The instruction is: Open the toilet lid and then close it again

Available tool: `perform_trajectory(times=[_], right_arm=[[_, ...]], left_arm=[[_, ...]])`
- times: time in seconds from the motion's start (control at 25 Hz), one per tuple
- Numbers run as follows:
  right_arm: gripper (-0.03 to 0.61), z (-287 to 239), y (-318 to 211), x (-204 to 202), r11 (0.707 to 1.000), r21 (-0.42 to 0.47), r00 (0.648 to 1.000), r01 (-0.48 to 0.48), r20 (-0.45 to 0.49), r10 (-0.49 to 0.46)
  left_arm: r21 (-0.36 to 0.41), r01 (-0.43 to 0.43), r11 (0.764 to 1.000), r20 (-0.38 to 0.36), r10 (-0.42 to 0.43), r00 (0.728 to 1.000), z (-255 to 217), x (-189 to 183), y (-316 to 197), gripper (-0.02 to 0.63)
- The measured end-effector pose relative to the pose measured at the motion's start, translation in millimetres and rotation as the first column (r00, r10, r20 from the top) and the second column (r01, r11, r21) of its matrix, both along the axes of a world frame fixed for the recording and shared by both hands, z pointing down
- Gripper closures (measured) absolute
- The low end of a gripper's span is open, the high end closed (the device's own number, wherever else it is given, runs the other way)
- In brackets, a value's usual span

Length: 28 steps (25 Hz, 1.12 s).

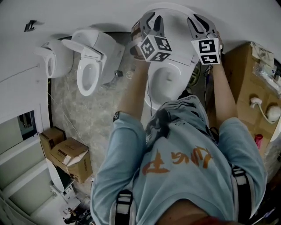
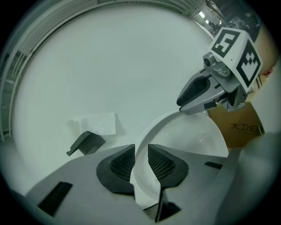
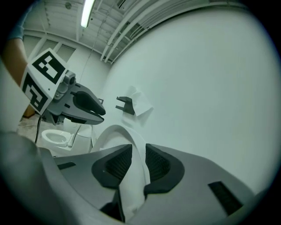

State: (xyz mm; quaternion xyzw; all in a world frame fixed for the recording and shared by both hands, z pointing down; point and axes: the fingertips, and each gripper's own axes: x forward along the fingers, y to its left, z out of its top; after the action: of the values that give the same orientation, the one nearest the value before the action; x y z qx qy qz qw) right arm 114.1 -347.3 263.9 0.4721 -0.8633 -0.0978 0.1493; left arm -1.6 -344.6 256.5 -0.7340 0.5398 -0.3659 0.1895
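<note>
A white toilet (image 1: 169, 83) stands against the wall with its lid (image 1: 169, 9) raised upright. My left gripper (image 1: 149, 19) is at the lid's top edge on the left, my right gripper (image 1: 201, 22) at the same edge on the right. In the left gripper view the lid's (image 2: 189, 136) thin rim runs between the left gripper's (image 2: 141, 163) pads, which stand slightly apart around it. In the right gripper view the lid's (image 3: 115, 137) rim likewise passes between the right gripper's (image 3: 138, 163) parted pads. Each gripper sees the other: right gripper (image 2: 181, 103), left gripper (image 3: 102, 113).
Two more white toilets (image 1: 90, 66) (image 1: 52, 59) stand at the left. Cardboard boxes (image 1: 68, 156) lie on the floor at the lower left, and a large box (image 1: 243, 79) stands right of the toilet. A dark bracket (image 2: 85, 143) with white paper is fixed to the wall.
</note>
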Motion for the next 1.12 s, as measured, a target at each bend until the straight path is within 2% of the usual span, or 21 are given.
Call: perform_trajectory(times=[0.28,0.4,0.56,0.76,0.96,1.12], right_arm=[[0.499,3.0,51.6,-37.8,0.997,-0.067,0.997,0.044,0.064,-0.039],[0.503,16.6,80.7,-63.3,0.989,-0.116,0.992,0.086,0.099,-0.075],[0.505,44.4,124.2,-100.9,0.970,-0.184,0.985,0.156,0.101,-0.140],[0.505,88.8,169.7,-134.4,0.937,-0.274,0.976,0.214,0.094,-0.196],[0.505,145.6,211.8,-160.1,0.898,-0.361,0.968,0.250,0.060,-0.245],[0.500,193.9,241.5,-168.8,0.861,-0.426,0.957,0.277,0.037,-0.289]], left_arm=[[-0.022,0.126,0.992,-0.118,-0.128,0.985,10.2,-73.4,80.9,0.522],[-0.047,0.186,0.981,-0.162,-0.191,0.968,25.3,-106.6,121.3,0.523],[-0.095,0.257,0.962,-0.209,-0.271,0.940,54.9,-142.6,178.2,0.523],[-0.173,0.287,0.942,-0.190,-0.318,0.929,108.6,-171.9,240.7,0.523],[-0.263,0.317,0.911,-0.174,-0.368,0.913,167.7,-201.2,297.2,0.522],[-0.330,0.302,0.895,-0.160,-0.368,0.916,214.8,-202.4,329.1,0.522]])
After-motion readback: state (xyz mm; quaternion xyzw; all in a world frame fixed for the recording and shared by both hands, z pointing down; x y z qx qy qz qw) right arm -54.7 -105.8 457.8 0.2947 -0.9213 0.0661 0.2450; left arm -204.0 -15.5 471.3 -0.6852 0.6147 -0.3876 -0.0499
